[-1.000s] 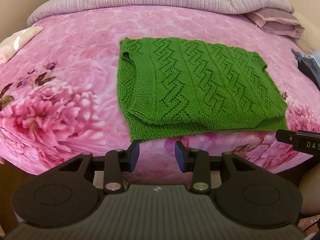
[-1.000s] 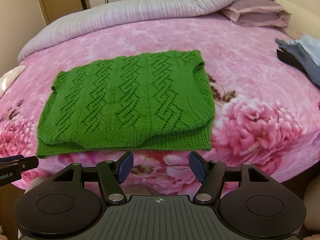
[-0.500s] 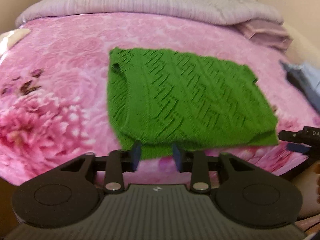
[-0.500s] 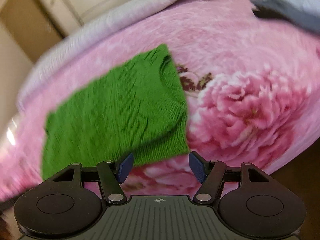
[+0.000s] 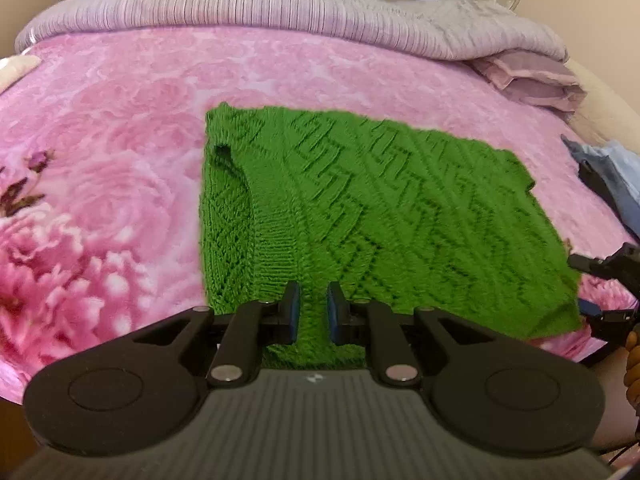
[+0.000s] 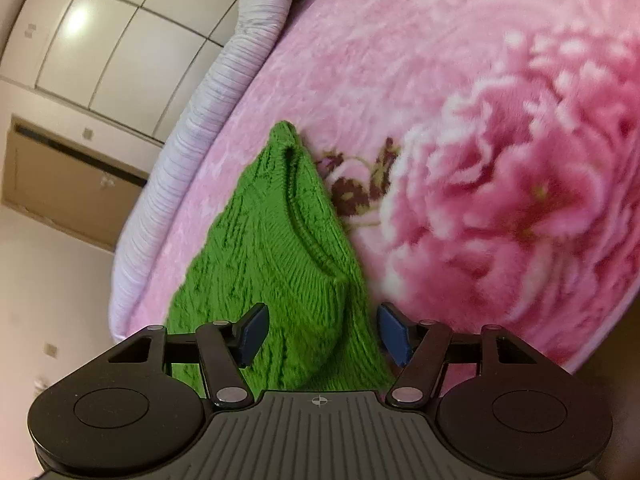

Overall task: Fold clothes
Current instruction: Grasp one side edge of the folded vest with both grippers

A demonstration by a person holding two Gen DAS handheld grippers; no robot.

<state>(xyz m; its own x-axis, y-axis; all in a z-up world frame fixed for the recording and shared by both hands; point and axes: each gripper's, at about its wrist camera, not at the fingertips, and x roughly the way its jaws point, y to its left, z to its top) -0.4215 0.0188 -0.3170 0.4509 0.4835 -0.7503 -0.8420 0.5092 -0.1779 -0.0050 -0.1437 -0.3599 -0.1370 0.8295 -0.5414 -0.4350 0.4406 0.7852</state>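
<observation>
My left gripper (image 5: 313,312) has just been closing over the green knitted sweater's (image 5: 380,216) near hem, grip unclear. My right gripper (image 6: 320,334) gapes around its corner on the pink floral blanket (image 6: 480,120).

1. Your left gripper (image 5: 313,314) sits at six o'clock, low over the near hem of the green knitted sweater (image 5: 360,216); its jaws have just been closing and now stand narrow, with green knit showing in the gap.
2. The sweater lies folded flat at the centre of the pink floral bedspread (image 5: 112,184).
3. At twelve o'clock a lilac ribbed quilt (image 5: 280,4) runs along the far edge.
4. At two o'clock lies a folded mauve cloth (image 5: 536,80).
5. At three o'clock you see blue-grey clothing (image 5: 612,176).
6. Your right gripper (image 5: 604,292) enters at four o'clock, just beside the sweater's near right corner.
</observation>
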